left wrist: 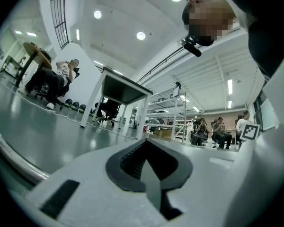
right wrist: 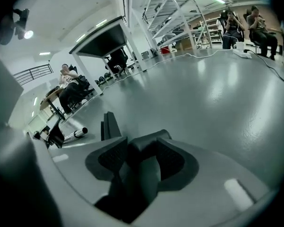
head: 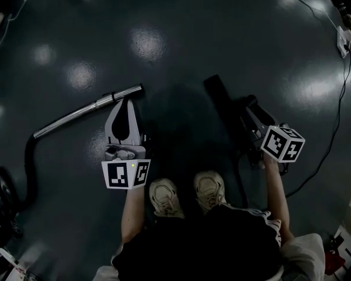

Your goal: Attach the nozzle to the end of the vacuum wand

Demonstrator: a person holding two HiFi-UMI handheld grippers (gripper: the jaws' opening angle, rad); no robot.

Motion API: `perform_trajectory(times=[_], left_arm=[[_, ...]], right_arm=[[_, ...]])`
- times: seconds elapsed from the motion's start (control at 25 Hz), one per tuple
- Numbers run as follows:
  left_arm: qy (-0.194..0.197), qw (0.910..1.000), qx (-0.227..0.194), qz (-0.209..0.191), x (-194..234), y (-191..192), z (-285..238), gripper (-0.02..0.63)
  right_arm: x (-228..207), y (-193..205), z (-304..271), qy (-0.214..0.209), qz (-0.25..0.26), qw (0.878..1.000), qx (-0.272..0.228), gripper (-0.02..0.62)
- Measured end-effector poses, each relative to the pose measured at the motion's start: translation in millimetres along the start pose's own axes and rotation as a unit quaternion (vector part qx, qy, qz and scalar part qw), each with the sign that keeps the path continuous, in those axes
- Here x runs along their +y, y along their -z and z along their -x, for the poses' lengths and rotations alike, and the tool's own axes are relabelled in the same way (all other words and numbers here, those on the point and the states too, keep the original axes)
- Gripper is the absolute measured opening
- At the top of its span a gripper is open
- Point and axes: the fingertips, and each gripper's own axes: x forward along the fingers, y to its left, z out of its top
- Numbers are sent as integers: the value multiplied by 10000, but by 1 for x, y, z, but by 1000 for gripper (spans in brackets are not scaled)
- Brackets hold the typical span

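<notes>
The metal vacuum wand [head: 76,113] lies slanted on the dark floor, its open end [head: 139,88] to the right and a black hose [head: 29,163] on its left end. My left gripper [head: 127,100] rests just below that open end, shut with nothing between its jaws [left wrist: 146,148]; the wand [left wrist: 16,167] shows as a shiny strip at the lower left. The black nozzle [head: 222,101] lies to the right. My right gripper [head: 250,101] is at the nozzle's near end, open [right wrist: 142,148], with a dark grey neck between the jaws. The nozzle's flat part [right wrist: 109,124] and the wand's end [right wrist: 78,134] lie beyond.
The person's two shoes [head: 167,196] stand between the grippers. Cables [head: 339,98] and a power strip [head: 343,40] run along the right side of the floor. A table [right wrist: 102,39], shelving and seated people are far off across the hall.
</notes>
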Motion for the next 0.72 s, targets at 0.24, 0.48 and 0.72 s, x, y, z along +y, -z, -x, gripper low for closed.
perform_trajectory(times=[0.24, 0.48, 0.72], left_arm=[[-51, 9999, -92, -55, 9, -5, -3, 0], [-69, 9997, -69, -205, 12, -8, -4, 0], [-293, 9992, -132, -227, 27, -14, 2, 0]], right_arm=[[40, -33, -51, -363, 1035, 9939, 76, 195], [149, -101, -105, -1110, 2885, 9507, -254, 178], [183, -75, -47, -1369, 2855, 9471, -526, 132]])
